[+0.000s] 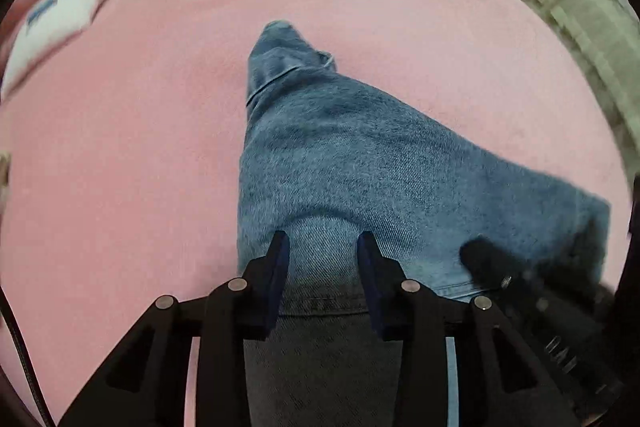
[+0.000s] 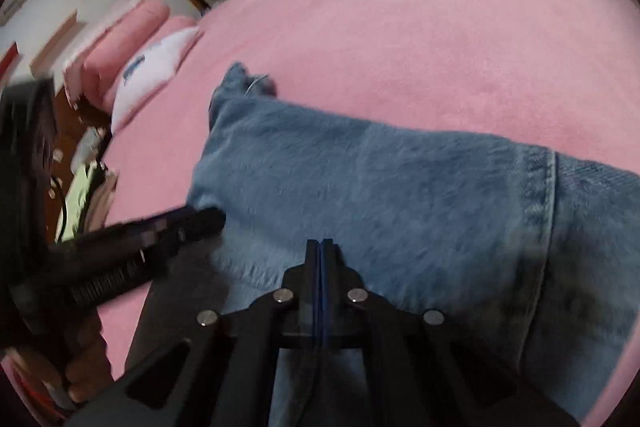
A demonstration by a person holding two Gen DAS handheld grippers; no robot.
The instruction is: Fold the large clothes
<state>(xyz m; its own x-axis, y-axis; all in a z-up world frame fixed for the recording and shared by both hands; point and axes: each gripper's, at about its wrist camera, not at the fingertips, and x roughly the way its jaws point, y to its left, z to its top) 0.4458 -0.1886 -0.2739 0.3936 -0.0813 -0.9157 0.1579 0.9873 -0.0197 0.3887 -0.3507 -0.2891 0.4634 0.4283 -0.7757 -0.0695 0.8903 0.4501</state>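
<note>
Lying on pink blanket (image 1: 120,147) — faded blue jeans (image 1: 340,163), folded, hem stitched.

The near end of the jeans (image 1: 360,163) runs under the left gripper (image 1: 323,247) and off the bottom edge. The right gripper (image 1: 520,283) is a dark smear there. The white pillow (image 2: 156,67) and the bedside clutter (image 2: 86,187) are too blurred to identify.

Jeans (image 1: 360,163): faded blue denim, coarse twill weave, matt. Bed cover (image 1: 140,147): pink fleecy cloth, soft nap. Left hand-held gripper (image 1: 323,247): matt black plastic, bright metal rivets.
</note>
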